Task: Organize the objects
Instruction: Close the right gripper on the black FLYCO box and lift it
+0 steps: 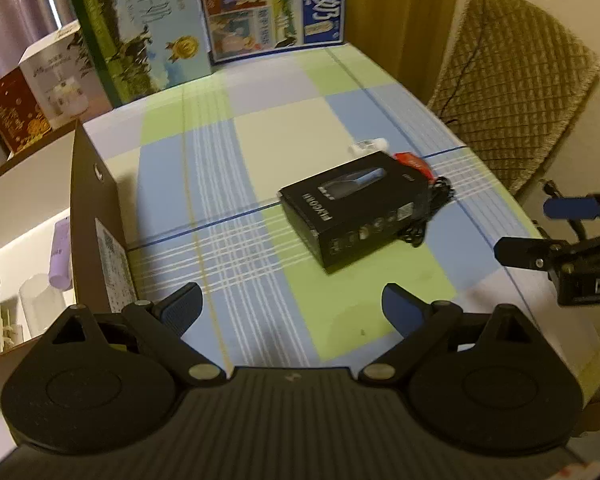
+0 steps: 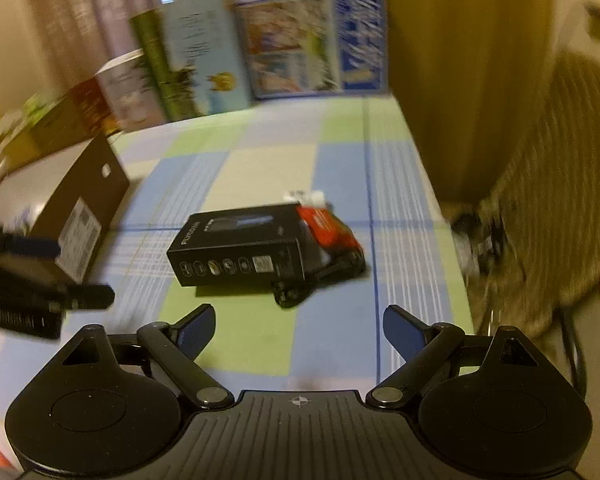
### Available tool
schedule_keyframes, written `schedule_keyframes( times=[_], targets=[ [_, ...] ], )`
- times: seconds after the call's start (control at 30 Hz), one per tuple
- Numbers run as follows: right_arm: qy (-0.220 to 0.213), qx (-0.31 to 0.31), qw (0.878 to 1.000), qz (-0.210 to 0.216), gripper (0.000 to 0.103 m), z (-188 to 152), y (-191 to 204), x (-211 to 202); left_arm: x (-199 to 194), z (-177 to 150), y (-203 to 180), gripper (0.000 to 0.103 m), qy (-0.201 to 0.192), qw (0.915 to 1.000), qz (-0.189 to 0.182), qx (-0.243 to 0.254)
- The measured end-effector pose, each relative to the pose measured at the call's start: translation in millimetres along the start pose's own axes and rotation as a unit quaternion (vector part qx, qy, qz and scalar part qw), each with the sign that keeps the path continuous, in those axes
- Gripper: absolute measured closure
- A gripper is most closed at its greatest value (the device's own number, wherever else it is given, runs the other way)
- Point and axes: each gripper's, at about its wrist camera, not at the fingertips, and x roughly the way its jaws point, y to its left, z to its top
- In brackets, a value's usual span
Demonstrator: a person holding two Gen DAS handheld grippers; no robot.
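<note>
Both of your grippers hang above the checked tablecloth (image 1: 260,140), empty and pointing down at a small heap of things near the middle of the table. The left gripper (image 1: 292,306) has its jaws spread wide with nothing between them; the right gripper (image 2: 299,326) is equally wide and equally empty.

The black product box (image 2: 240,246) lies flat, well ahead of both sets of fingers. A red packet (image 2: 326,226) lies against its far right end, a small white object (image 2: 306,197) sits just beyond that, and a tangle of black cord (image 2: 296,294) lies at its near right corner. None of it is touched.

This looks like the approach stage of the tidying, with no pick made. The open cardboard carton (image 1: 96,216) at the left edge of the table, already holding a few items, is the likely destination. The next move calls for you to settle on one piece, lower onto it and close across its narrower sides; the black box is the easiest target, though the cord and packet crowding its right end could snag or drag along.

Room is generous on the near and left sides of the box. The table's right edge lies close behind the heap, with a chair (image 1: 512,92) beyond, so a push that way risks a fall. Upright milk cartons (image 1: 204,12) wall off the far end.
</note>
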Motion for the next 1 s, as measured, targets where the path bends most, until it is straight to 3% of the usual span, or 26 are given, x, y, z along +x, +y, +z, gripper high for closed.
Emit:
schedule_keyframes(
  times=[0.17,0.3,0.53,0.83,0.9,1.0],
  targets=[
    [-0.042,-0.132,0.99,-0.013,0.015,-2.2,16.1,21.0,4.4,5.4,16.9,0.008,0.002,0.9995,0.024,-0.023],
    [-0.066,-0.245,0.967,-0.001,0.016,-6.4,32.4,43.0,7.6,8.8,31.5,0.008,0.004,0.9982,0.04,-0.045],
    [-0.07,-0.421,0.904,-0.007,0.021,-28.2,62.3,100.2,12.3,10.6,50.4,0.008,0.011,0.995,0.063,-0.076],
    [-0.094,-0.558,0.823,-0.051,0.047,-53.5,78.3,145.0,13.1,9.7,65.3,0.009,0.016,0.9927,0.068,-0.099],
    [-0.114,-0.562,0.818,-0.05,0.056,-52.8,79.4,141.3,12.0,9.6,65.3,0.009,0.015,0.9927,0.068,-0.099],
    [-0.137,-0.537,0.832,-0.038,0.063,-40.7,79.9,130.5,10.0,9.6,65.9,0.009,0.01,0.9927,0.066,-0.1]
  ],
)
